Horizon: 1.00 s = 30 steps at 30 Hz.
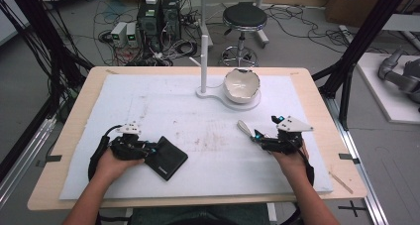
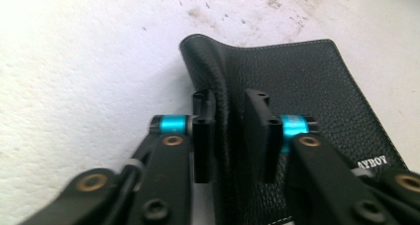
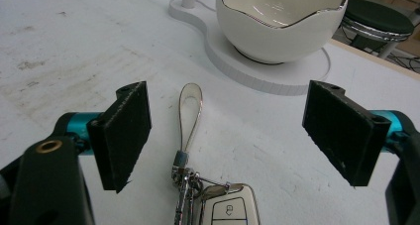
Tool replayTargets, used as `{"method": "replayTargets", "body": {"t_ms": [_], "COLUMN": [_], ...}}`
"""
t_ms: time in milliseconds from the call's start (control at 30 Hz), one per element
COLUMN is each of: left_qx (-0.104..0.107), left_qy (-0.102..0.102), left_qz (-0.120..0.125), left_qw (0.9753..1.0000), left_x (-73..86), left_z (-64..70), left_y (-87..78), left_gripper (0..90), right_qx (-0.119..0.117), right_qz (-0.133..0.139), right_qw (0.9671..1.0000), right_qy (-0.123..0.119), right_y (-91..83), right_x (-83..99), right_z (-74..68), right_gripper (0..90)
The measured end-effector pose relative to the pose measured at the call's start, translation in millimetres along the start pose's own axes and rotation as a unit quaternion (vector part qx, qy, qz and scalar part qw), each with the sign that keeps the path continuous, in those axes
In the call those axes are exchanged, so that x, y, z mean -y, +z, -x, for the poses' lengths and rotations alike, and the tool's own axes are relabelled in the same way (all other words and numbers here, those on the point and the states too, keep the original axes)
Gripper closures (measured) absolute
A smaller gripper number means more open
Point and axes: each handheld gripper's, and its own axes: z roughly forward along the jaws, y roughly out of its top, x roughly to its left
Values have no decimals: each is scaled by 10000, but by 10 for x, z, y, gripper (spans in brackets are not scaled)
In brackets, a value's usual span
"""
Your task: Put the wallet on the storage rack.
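Left gripper [image 2: 229, 136] pinches just the wallet [image 2: 297, 91] fold — could slip; right gripper [image 3: 237, 136] gapes over the keys [image 3: 218, 200] — strap might snag.

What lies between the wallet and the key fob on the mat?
Nothing: in the high view, bare stained mat separates the wallet from the key fob.

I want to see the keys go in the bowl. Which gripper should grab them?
The right gripper: its jaws stand open either side of the keys, near the bowl. The left gripper is shut on the wallet.
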Motion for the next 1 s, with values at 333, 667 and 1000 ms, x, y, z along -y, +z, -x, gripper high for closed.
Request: {"method": "replayTargets", "body": {"t_ms": [333, 667, 1000], "left_qx": [416, 437, 502], "left_qy": [237, 593, 996], "left_qz": [557, 1078, 1031], "left_qw": [9973, 9914, 9884], "left_x": [-243, -874, -1495], "left_z": [115, 259, 421], "left_y": [-152, 7, 318], "left_gripper": [814, 817, 816], "right_qx": [10, -71, -129], "right_qz": [9, 52, 35], "right_qw": [10000, 10000, 9999], "right_qy": [-19, -1, 1], "right_y": [2, -2, 5], "right_x": [3, 2, 9], "right_z": [-3, -12, -10], "right_gripper": [191, 191, 191]}}
